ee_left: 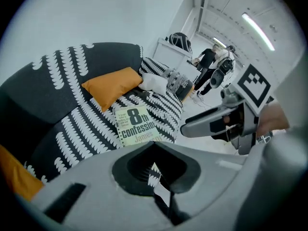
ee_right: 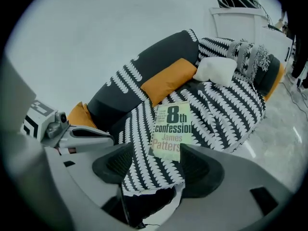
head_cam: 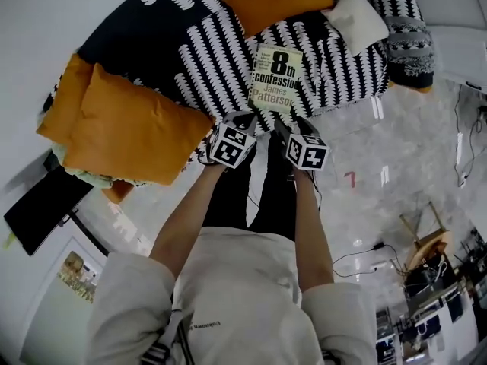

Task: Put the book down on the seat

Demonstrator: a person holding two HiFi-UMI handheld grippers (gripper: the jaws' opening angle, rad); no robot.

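Book (head_cam: 275, 78) flat by seat (head_cam: 199, 58) edge; right gripper (ee_right: 155, 160) jaws apart, apparently clear.

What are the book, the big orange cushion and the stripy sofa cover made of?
The book looks like paper with a thin, matte card cover, flat and printed. The orange cushion seems soft cloth over stuffing: it puffs and creases. The sofa cover looks like printed fabric, black with white marks, draping at the edge. Exact fibres can't be told.
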